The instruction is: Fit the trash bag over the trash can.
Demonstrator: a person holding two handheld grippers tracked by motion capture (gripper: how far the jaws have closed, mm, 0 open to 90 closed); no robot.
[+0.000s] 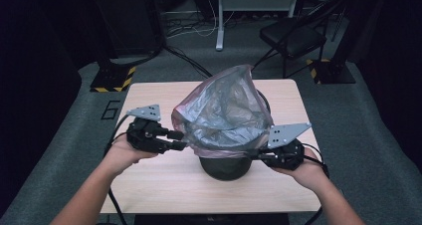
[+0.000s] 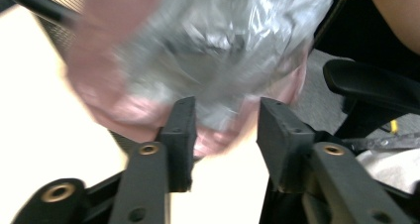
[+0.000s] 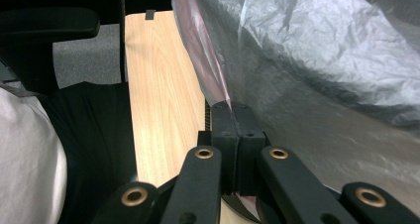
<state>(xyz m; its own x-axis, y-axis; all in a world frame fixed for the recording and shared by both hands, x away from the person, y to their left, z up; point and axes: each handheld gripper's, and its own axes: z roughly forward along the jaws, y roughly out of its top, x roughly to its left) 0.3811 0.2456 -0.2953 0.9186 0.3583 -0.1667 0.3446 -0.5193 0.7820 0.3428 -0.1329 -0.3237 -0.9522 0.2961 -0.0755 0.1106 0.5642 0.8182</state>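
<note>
The work in hand looks like fitting a plastic bag (image 1: pixel 224 113) over the black bin (image 1: pixel 225 166) standing near the middle of the wooden table (image 1: pixel 164 93), toward its near edge; the bag billows above the bin's mouth, its lower hem gathered around the rim, probably so that it can be drawn down as a liner; the right gripper (image 1: pixel 260 155), at the bin's right side, has its jaws pressed together on a pinch of the bag's pink-tinted edge (image 3: pixel 224 97), which I judge keeps that side taut against the rim; the left gripper (image 1: pixel 182 140), on the bin's left, has its jaws parted, the film lying just beyond the pads (image 2: pixel 181 127) without being clamped, so it seems either to have let go or to be seeking a fresh hold lower down; the bag itself is thin, crinkled, translucent grey with a pinkish border, puffed up with air, and wider than the bin.
</note>
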